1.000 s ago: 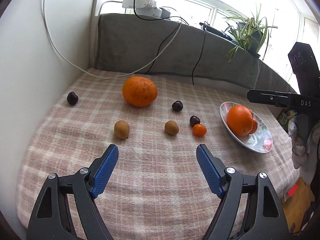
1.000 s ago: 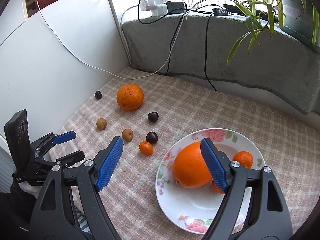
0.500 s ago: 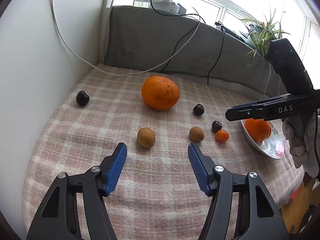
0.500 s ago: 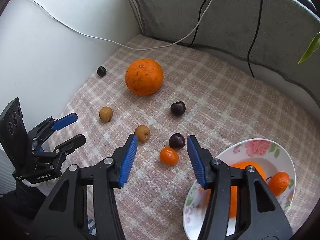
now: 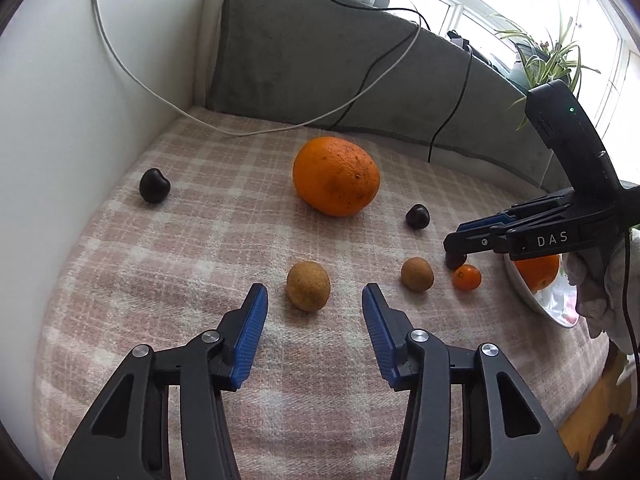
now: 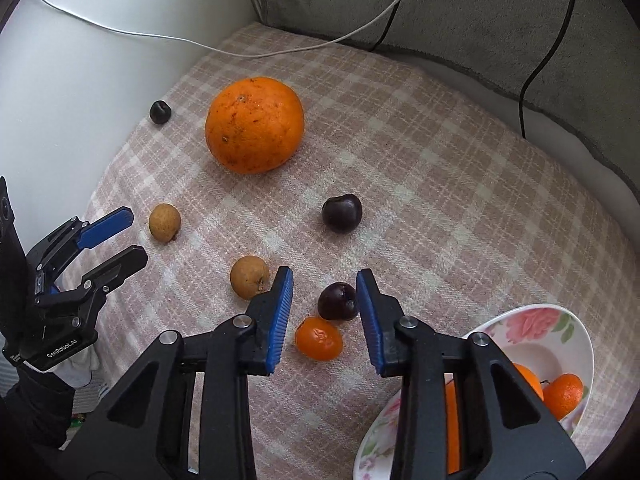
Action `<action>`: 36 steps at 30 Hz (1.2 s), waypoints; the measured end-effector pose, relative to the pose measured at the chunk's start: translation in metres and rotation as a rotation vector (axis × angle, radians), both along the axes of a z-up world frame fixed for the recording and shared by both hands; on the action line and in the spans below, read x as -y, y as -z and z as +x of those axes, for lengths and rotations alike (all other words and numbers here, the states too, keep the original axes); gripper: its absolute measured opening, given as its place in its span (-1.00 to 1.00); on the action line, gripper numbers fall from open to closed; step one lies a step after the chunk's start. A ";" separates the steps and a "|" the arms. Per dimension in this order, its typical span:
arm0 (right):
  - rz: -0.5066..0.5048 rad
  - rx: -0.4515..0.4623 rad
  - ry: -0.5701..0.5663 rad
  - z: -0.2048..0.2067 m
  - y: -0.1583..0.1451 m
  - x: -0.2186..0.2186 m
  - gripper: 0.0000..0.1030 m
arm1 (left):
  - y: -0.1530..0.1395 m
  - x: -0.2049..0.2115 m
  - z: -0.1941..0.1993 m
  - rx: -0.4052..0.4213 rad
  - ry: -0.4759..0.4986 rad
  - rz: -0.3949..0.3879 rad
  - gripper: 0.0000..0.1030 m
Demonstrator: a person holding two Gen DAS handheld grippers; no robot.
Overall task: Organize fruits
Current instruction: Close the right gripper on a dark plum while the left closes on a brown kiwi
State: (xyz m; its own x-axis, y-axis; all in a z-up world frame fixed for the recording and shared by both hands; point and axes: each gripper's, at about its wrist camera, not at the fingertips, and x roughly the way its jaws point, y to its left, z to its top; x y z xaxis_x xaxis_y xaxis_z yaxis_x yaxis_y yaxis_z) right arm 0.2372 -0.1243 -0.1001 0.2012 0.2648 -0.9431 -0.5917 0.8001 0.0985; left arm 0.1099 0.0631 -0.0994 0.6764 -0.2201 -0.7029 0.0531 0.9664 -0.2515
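Note:
Fruit lies on a pink checked cloth (image 5: 168,264). My left gripper (image 5: 315,296) is open, with a brown longan (image 5: 308,286) just ahead between its blue fingertips. My right gripper (image 6: 325,280) is open, with a dark cherry (image 6: 338,301) and a small tangerine (image 6: 319,338) between its jaws. A large orange (image 6: 254,124) sits further back, also in the left wrist view (image 5: 336,176). A second longan (image 6: 249,277), another cherry (image 6: 342,213) and a far cherry (image 6: 160,112) lie loose. A floral plate (image 6: 560,332) at the right holds oranges.
A white wall (image 5: 60,128) borders the left side and a grey padded ledge (image 5: 320,76) the back. White and black cables (image 5: 380,68) hang over the ledge onto the cloth. A potted plant (image 5: 548,56) stands at the back right.
Both grippers moved forward and down toward the fruit. The left one closed in on the brown longan; the right one left the plate and now straddles the cherry and tangerine. Both jaws narrowed.

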 end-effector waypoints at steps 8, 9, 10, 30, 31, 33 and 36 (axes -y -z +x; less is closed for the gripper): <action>-0.045 -0.008 -0.019 0.000 0.009 -0.004 -0.33 | 0.009 0.001 0.014 -0.027 0.003 0.019 -0.13; -0.049 -0.007 -0.021 0.000 0.010 -0.004 -0.33 | 0.010 0.002 0.016 -0.031 0.004 0.021 -0.13; -0.052 -0.009 -0.021 0.001 0.011 -0.005 -0.33 | 0.011 0.002 0.018 -0.035 0.004 0.026 -0.14; -0.021 0.021 -0.013 -0.001 0.006 -0.005 -0.51 | 0.012 0.003 0.024 -0.037 0.000 0.057 -0.53; -0.012 0.024 -0.012 -0.003 0.003 -0.004 -0.51 | 0.011 0.003 0.020 -0.035 -0.003 0.053 -0.53; 0.005 0.032 -0.009 -0.006 -0.003 0.001 -0.50 | 0.008 0.003 0.017 -0.029 -0.006 0.044 -0.53; 0.030 0.047 -0.004 -0.010 -0.011 0.008 -0.51 | 0.003 0.006 0.012 -0.019 -0.006 0.037 -0.53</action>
